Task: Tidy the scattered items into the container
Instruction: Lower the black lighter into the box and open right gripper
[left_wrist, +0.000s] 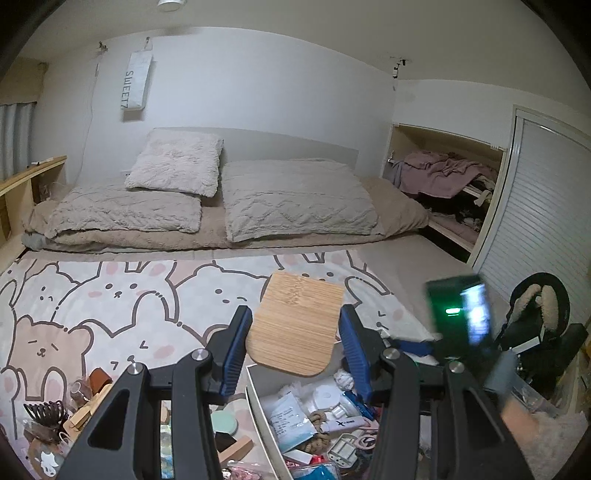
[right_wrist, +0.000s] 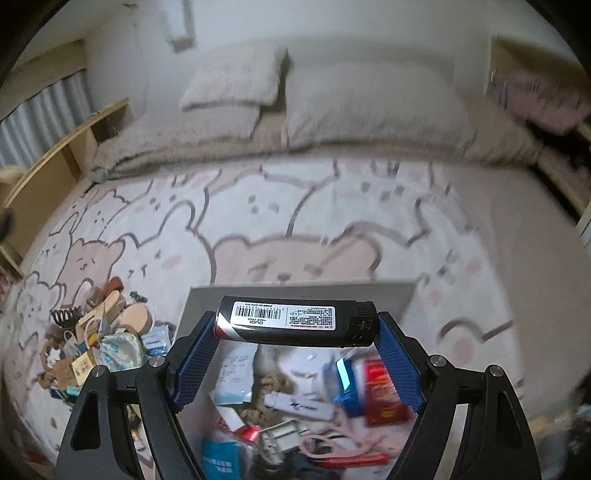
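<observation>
While crammed with packets, white container, lid off

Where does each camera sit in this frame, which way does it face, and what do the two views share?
Left wrist: rides the left gripper, looking along its jaws across the cartoon rug to the bed; a wooden lid sits between them.
Right wrist: rides the right gripper, tilted down over the white container; its jaws clamp a black lighter endwise.
Shared: the container, rug, bed and the scattered pile.
</observation>
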